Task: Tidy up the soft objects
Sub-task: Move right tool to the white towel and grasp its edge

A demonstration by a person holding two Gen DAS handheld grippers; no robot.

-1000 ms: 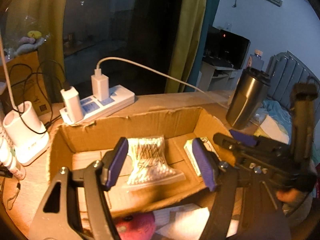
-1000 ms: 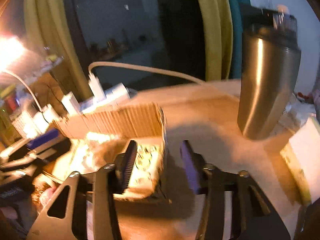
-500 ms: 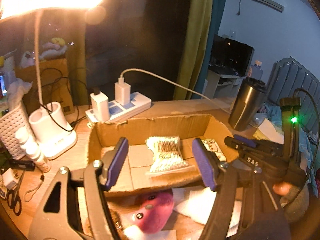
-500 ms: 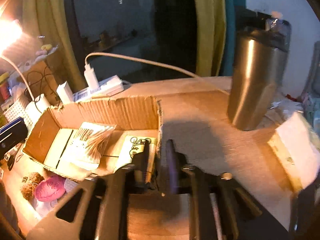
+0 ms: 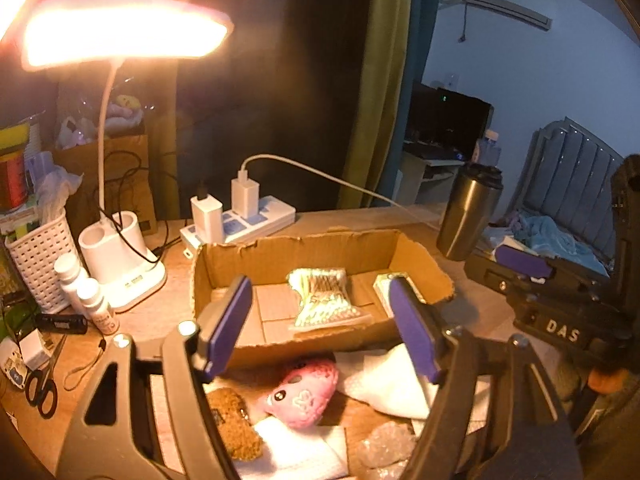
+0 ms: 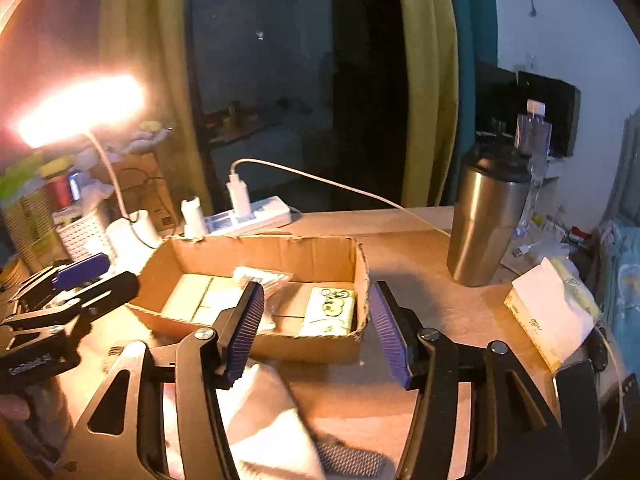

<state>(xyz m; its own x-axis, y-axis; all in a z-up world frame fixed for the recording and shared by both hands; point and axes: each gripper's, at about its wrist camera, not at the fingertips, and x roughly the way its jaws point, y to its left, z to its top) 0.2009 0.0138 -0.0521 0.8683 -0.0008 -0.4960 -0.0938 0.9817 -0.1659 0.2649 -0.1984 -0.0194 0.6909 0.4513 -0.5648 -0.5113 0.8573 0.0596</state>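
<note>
Reopened since half a second ago, the right tool (image 6: 316, 332) has its pads apart and empty, backed away from the cardboard box (image 6: 320, 258). Left tool (image 5: 320, 340) gapes too, holding nothing, raised higher than before. Inside the box, a clear bag of cotton swabs (image 5: 322, 298) lies with its long axis running 12 to 6, pinched at mid-length; a pale tissue pack (image 6: 330, 312) lies flat at its 3 o'clock. On the surface at the box's 6 o'clock sits a pink plush toy (image 5: 302, 394), face up.
</note>
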